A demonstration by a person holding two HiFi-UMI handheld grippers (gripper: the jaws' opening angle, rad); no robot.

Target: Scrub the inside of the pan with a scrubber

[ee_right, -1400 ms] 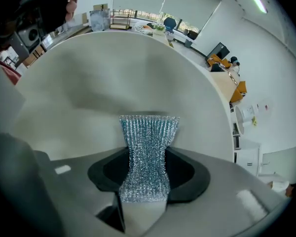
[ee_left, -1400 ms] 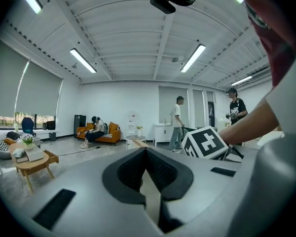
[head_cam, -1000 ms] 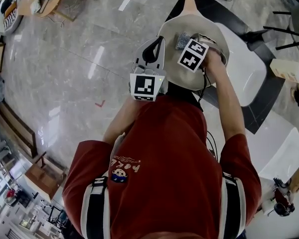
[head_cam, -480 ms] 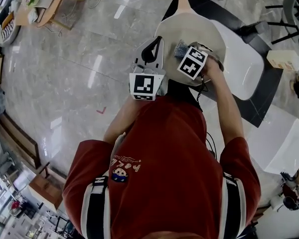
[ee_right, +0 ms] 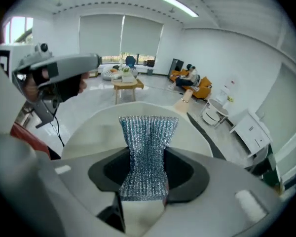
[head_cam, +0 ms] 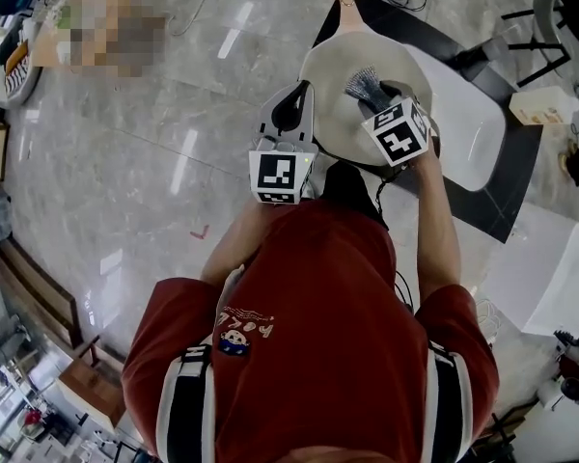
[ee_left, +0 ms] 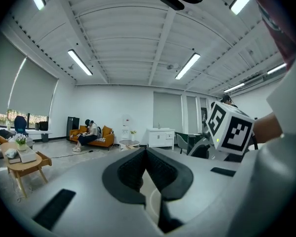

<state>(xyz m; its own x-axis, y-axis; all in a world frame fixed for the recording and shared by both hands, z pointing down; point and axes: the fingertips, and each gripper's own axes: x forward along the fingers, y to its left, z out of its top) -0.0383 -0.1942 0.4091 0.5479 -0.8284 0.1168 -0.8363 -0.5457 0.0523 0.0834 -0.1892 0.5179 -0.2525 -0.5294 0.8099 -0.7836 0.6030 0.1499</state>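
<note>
Head view: my left claw [head_cam: 304, 90] sits at the near-left rim of the round cream pan with a wooden handle [head_cam: 336, 70]. The pan hangs over the glossy grey stone floor [head_cam: 125, 162], handle pointing away from me. My right claw [head_cam: 378, 106] reaches in over the near-right rim, with a silver mesh scrubber [head_cam: 365, 87] sticking out ahead of it above the pan's inside. Left of the pan there's wide open floor. Just beyond its right edge lies a white rounded panel [head_cam: 468, 123] on a black strip [head_cam: 521, 177].

Left gripper view: the claw's dark pads are drawn together to a point, with only a thin pale sliver of the cream pan's rim pinched low between them. Ahead is open room, with a low wooden table [ee_left: 24, 162] far left and an orange sofa [ee_left: 91, 135] well back.

Right gripper view: the claw is closed most of the way. Both pads press the mesh scrubber at its waist, so it narrows there and fans out at the free end. That end lies over the middle of the cream pan's bowl; I can't tell whether it's touching. Bare pan surface shows all round the scrubber, more of it to the left, where the left claw holds the rim
</note>
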